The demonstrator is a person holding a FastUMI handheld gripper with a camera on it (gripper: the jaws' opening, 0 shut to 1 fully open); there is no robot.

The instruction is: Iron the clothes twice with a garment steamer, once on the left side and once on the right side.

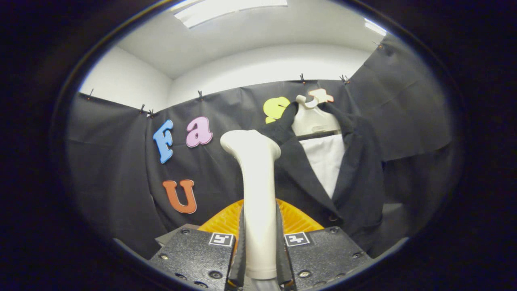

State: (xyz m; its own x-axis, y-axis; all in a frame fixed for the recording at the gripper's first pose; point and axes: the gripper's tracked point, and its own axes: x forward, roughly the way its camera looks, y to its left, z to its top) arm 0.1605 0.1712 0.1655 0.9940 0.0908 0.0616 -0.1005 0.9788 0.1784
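Clamped between both fingers of the gripper [259,250], the garment steamer [254,194] is held upright, its head touching the dark jacket [359,178] near the left lapel, on the hanger [313,119]. Contact should be kept light, the head drawn steadily downward along the cloth.

The steamer's [258,194] lower end is hidden between the claw [260,242] fingers — its head covers part of the jacket's [355,173] left shoulder.

Black cloth [109,161], clipped along its top edge, drapes the booth's walls beneath white plaster [262,64] and a white ceiling [250,30], where a bright light panel [226,9] glows overhead.
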